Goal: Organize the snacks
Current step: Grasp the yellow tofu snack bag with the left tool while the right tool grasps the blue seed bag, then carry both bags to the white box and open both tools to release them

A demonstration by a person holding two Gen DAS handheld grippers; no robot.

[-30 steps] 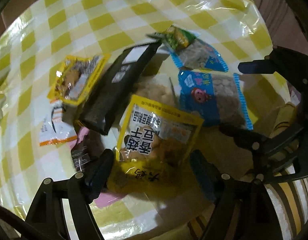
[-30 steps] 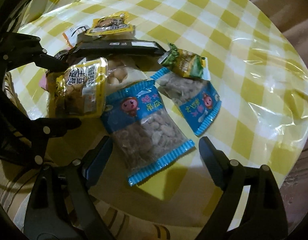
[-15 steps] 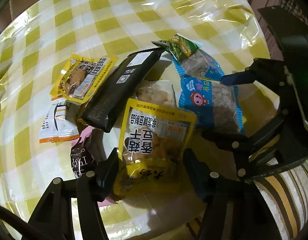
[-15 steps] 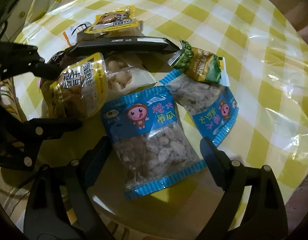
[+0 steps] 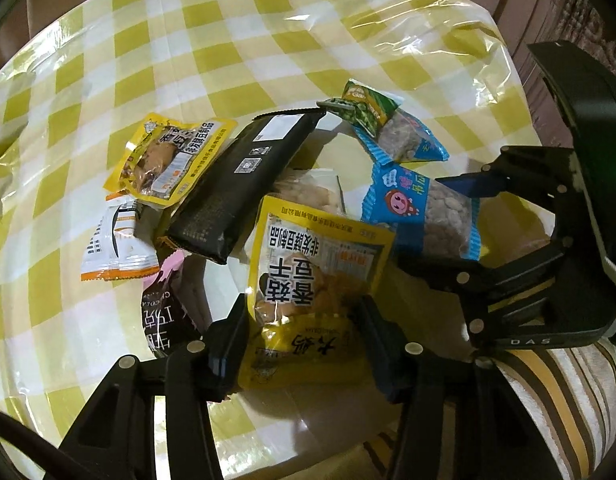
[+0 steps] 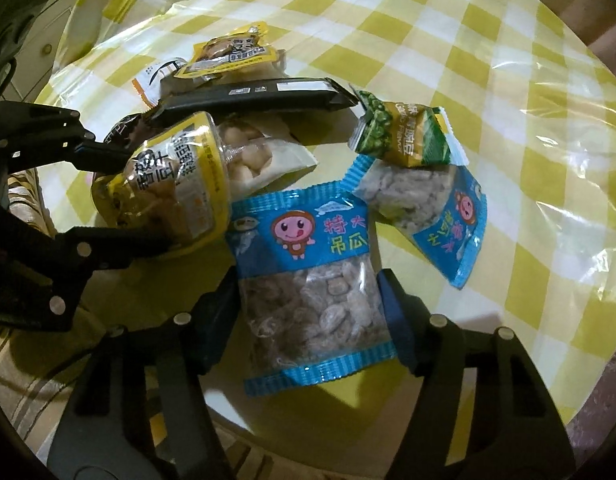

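Near the worktop (image 5: 236,12) edge closest to the cameras, the left tongs (image 5: 304,344) have just been closing and now clamp the yellow dried-tofu packet (image 5: 320,276), its long axis running away from them. Just beside it, the right tongs (image 6: 308,304) have also been closing across the blue melon-seed packet (image 6: 308,292), pads touching its sides. No container is in view.

A yellow-and-white checked tablecloth (image 5: 188,64) carries a black packet (image 5: 244,184), yellow pouches (image 5: 316,276), blue-edged seed bags (image 6: 308,280), and a green-and-gold sachet (image 6: 404,136).
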